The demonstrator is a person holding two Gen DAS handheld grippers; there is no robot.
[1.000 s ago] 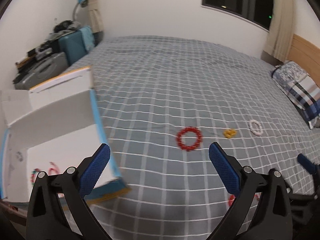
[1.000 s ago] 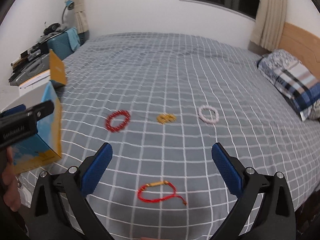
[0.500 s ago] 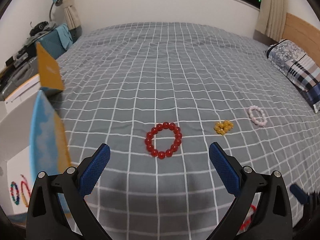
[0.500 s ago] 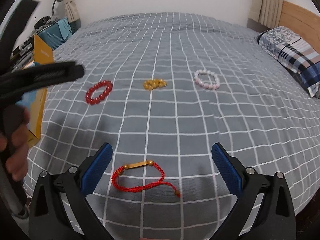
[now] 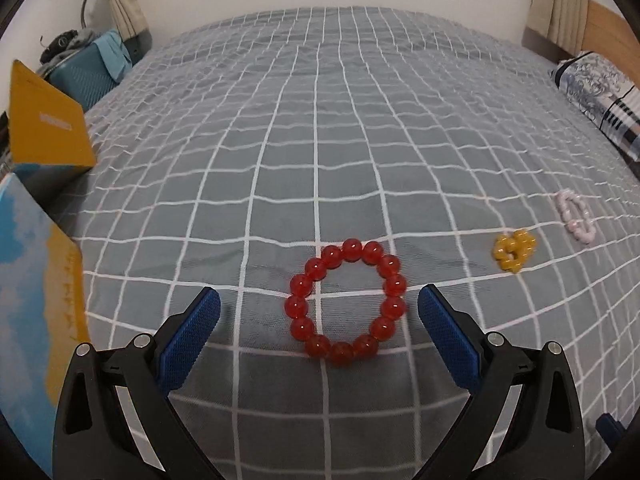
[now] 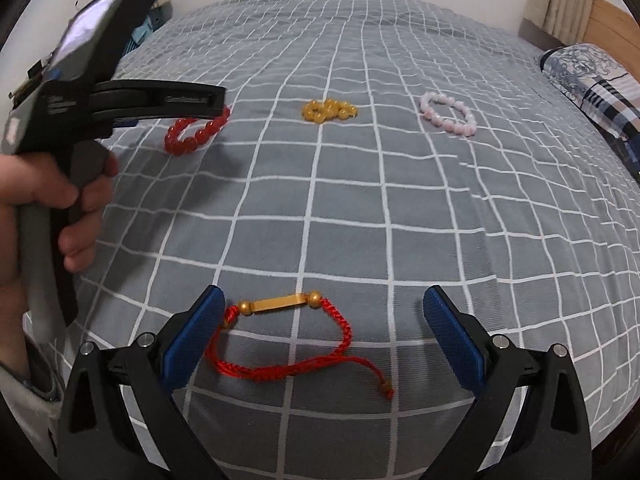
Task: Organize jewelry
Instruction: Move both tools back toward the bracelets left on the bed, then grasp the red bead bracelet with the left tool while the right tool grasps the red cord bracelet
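A red bead bracelet (image 5: pixel 346 302) lies flat on the grey checked bedspread (image 5: pixel 320 140), between the open jaws of my left gripper (image 5: pixel 319 316), which hovers just above it. It also shows in the right wrist view (image 6: pixel 196 132), partly hidden by the left gripper's arm (image 6: pixel 132 98). A red cord bracelet with a gold bar (image 6: pixel 288 336) lies between the open jaws of my right gripper (image 6: pixel 320 324). A yellow bead bracelet (image 5: pixel 513 250) (image 6: pixel 329 111) and a pink bead bracelet (image 5: pixel 576 221) (image 6: pixel 449 119) lie further off.
An open blue and yellow cardboard box (image 5: pixel 38 240) stands at the left edge of the bed. A patterned pillow (image 5: pixel 604 100) lies at the right by the wooden headboard. A blue suitcase (image 5: pixel 86 68) and clutter stand beyond the bed's far left corner.
My left gripper has swung right from the box and closed in on the red bead bracelet. My right gripper has moved down and forward over the red cord bracelet.
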